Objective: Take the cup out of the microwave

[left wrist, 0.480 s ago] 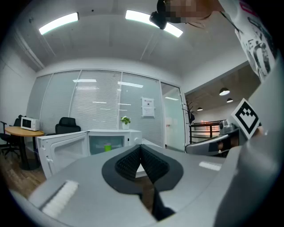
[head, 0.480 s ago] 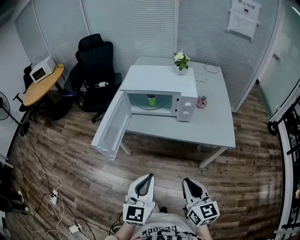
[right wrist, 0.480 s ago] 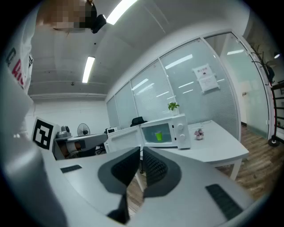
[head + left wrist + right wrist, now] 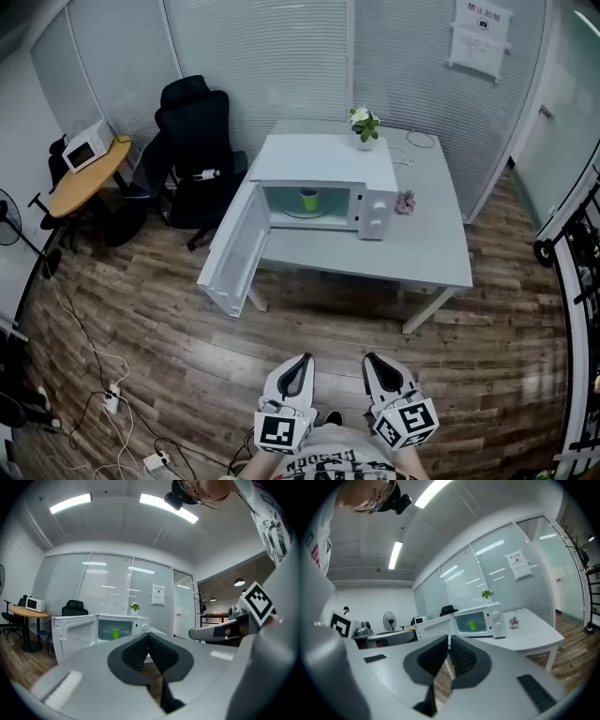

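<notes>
Your left gripper [image 4: 302,360] has its jaws closed, pads pressed together with nothing between them. Your right gripper [image 4: 369,359] is the same: jaws together and empty. Both are held close in front of you, side by side over the wood floor [image 4: 309,328].

The green cup [image 4: 308,199] is well ahead of both pairs of jaws, standing upright on the turntable inside the white microwave [image 4: 323,159]. From your left jaws it lies ahead and a little to the left; from your right jaws, ahead and a little to the right. The microwave door [image 4: 234,248] is swung wide open, left of the cup. The microwave sits on the pale counter [image 4: 412,253], well apart from the jaws, with a potted plant [image 4: 363,123] on its top.
</notes>
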{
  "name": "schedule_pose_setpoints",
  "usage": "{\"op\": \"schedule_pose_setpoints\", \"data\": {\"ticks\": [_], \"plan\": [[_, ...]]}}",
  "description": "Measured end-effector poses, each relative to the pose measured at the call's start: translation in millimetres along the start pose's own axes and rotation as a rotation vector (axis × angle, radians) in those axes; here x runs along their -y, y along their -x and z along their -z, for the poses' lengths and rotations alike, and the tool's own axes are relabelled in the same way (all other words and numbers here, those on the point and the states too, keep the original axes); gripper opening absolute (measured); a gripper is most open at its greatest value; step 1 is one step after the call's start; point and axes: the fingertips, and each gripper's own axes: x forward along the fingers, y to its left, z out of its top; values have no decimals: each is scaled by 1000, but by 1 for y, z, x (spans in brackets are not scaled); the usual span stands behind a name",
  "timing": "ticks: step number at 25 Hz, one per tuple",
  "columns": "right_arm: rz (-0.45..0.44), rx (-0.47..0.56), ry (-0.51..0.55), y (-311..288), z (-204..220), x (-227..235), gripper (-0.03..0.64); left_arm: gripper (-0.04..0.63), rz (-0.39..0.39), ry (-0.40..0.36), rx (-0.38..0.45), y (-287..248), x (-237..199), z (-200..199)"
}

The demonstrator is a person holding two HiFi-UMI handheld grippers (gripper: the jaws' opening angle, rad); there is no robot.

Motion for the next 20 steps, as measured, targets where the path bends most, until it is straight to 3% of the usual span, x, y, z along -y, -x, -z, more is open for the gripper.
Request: {"op": "schedule_pose_setpoints", "data": {"ticks": [6, 15, 20], "plan": [[0, -14, 9, 3, 7, -16, 28, 12, -24, 7, -33, 15, -13, 1], [4, 9, -9, 22, 7, -8, 28, 14, 34, -29, -46, 20, 10, 16], [-8, -9, -13, 33, 17, -5, 28, 18, 44, 13, -56, 21, 22, 26]]}}
